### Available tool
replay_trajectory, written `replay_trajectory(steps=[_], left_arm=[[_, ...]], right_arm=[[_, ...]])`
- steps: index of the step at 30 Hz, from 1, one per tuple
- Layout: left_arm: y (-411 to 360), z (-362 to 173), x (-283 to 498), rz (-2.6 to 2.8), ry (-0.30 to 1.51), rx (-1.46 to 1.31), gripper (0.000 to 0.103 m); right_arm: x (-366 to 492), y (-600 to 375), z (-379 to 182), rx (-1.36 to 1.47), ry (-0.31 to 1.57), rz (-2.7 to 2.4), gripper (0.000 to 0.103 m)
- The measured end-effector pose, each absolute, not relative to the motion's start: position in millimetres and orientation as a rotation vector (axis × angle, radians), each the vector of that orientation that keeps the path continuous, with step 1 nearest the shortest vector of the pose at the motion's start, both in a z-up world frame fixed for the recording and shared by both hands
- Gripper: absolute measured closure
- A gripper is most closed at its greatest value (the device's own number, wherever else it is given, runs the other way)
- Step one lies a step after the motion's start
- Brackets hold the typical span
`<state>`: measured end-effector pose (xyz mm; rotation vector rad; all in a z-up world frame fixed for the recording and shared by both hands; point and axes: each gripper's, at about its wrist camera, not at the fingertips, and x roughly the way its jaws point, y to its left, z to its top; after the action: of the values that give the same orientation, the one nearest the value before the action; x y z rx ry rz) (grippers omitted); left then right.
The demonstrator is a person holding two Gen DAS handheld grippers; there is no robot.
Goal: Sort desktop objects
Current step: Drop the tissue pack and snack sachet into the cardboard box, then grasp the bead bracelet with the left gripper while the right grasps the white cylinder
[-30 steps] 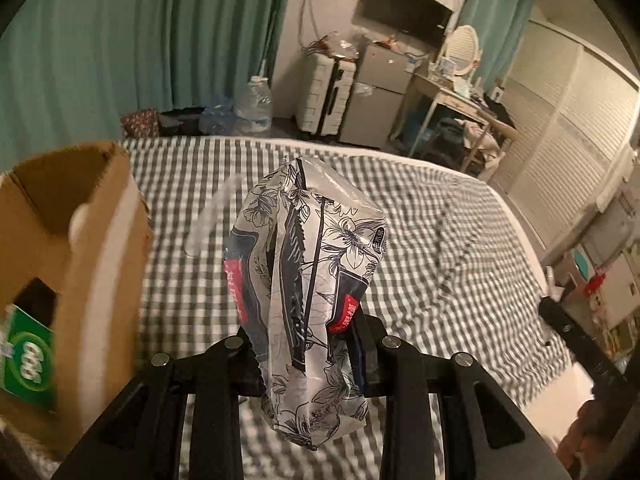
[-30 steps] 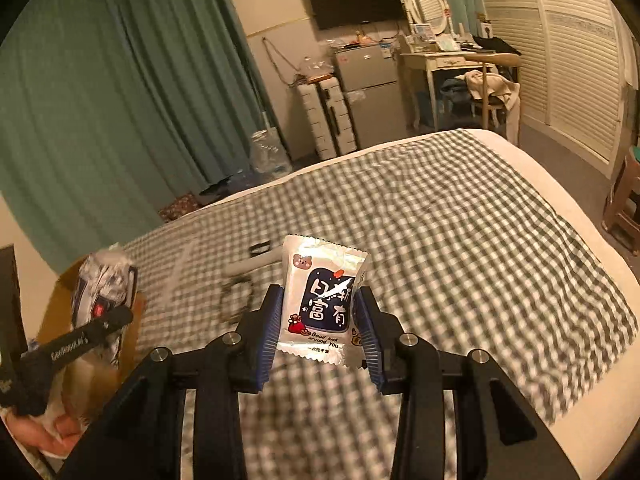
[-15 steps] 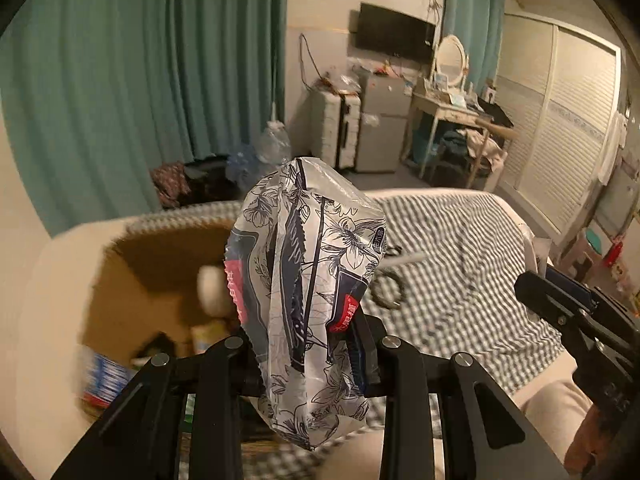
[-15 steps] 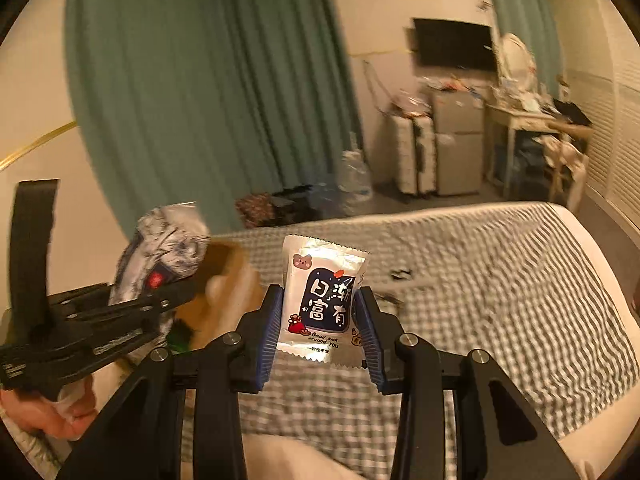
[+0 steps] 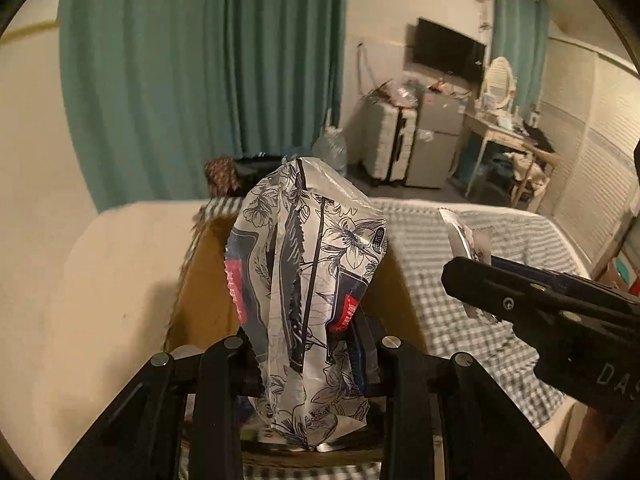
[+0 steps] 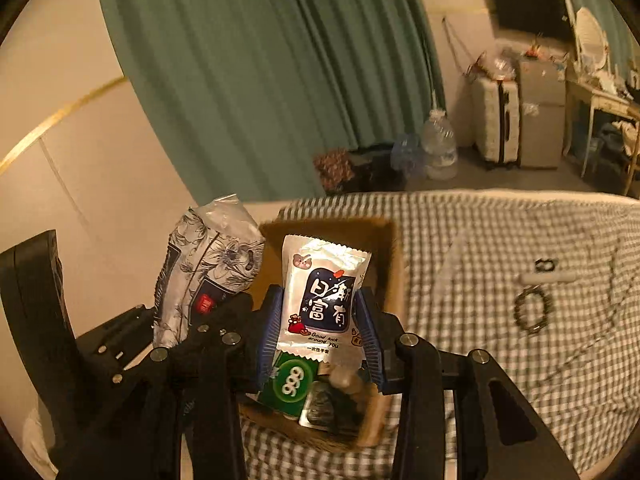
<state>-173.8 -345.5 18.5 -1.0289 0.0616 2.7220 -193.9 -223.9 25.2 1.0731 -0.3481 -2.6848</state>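
Bed (image 6: pixel 500 360) carries the cardboard box (image 6: pixel 394 264) near its curtain-side end; box is the landmark here. It already holds a green packet (image 6: pixel 294 380) and some dark items I can't identify.

Left gripper (image 5: pixel 308 344): fingers clamped partway closed on the flower-print pouch (image 5: pixel 308 280), which stands upright above the box's left part. Right gripper (image 6: pixel 318 320): fingers pinched on the small white-and-blue sachet (image 6: pixel 324 288), over the box interior.

Risks, as I read it:
- Both grippers crowd the same box opening, left one just beside the right. Lowering together could knock fingers or pouch against sachet.
- Pouch is tall and soft, held near its lower half. Released too near the box wall, it could tip over the rim onto the bed.
- Box is light cardboard on soft bedding; a bump could shove or tilt it.
- Sachet is slick foil; it could slide out early.

Bead bracelet (image 6: pixel 532 314) and a white stick-shaped item (image 6: pixel 546 278) lie on the bed well right of the box, unsorted.
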Motion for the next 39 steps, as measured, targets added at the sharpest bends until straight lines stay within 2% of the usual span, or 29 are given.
replay_trajectory(steps=[5, 6, 7, 8, 10, 11, 18, 21, 25, 29, 31, 39], left_arm=[[-370.5, -3.3, -194.2, 2.703, 0.016, -1.071, 0.072], [-374.8, -4.9, -196.3, 2.699, -0.015, -1.061, 0.068], [-377.0, -6.6, -196.5, 2.692, -0.036, -1.057, 0.058], [-382.9, -7.2, -194.3, 2.677, -0.074, -1.051, 0.04], [-390.0, -6.2, -191.7, 2.7, -0.091, -1.055, 0.02], [-393.4, -4.1, -190.5, 2.715, -0.094, -1.042, 0.013], [-397.6, 8.2, -188.1, 2.716, -0.172, -1.024, 0.006], [-392.9, 14.3, -177.4, 2.739, -0.116, -0.988, 0.006], [-376.6, 21.9, -162.9, 2.727, -0.01, -0.957, 0.001], [-342.1, 23.2, -143.3, 2.684, 0.063, -0.921, 0.0], [-322.5, 19.8, -137.5, 2.654, 0.106, -0.927, 0.0], [-213.7, 3.8, -119.9, 2.583, 0.161, -0.962, 0.0]], right_arm=[[-209.6, -240.0, 3.2, 1.121, -0.331, -2.677, 0.063], [-210.5, -241.5, 0.1, 1.125, -0.329, -2.68, 0.062], [-211.7, -241.4, -2.5, 1.121, -0.338, -2.684, 0.06], [-205.0, -246.7, -0.8, 1.107, -0.362, -2.674, 0.05], [-201.9, -241.7, -0.9, 1.075, -0.435, -2.683, 0.039], [-200.9, -240.3, 1.2, 1.066, -0.465, -2.682, 0.037], [-192.2, -220.0, 12.5, 1.038, -0.549, -2.695, 0.035], [-179.6, -211.8, 22.1, 1.006, -0.541, -2.724, 0.035], [-148.6, -194.4, 41.2, 0.918, -0.449, -2.804, 0.035], [-118.4, -170.7, 62.8, 0.862, -0.18, -2.939, 0.035], [-104.3, -152.1, 69.2, 0.815, -0.105, -2.998, 0.035], [-79.9, -77.5, 62.8, 0.764, -0.103, -3.103, 0.035]])
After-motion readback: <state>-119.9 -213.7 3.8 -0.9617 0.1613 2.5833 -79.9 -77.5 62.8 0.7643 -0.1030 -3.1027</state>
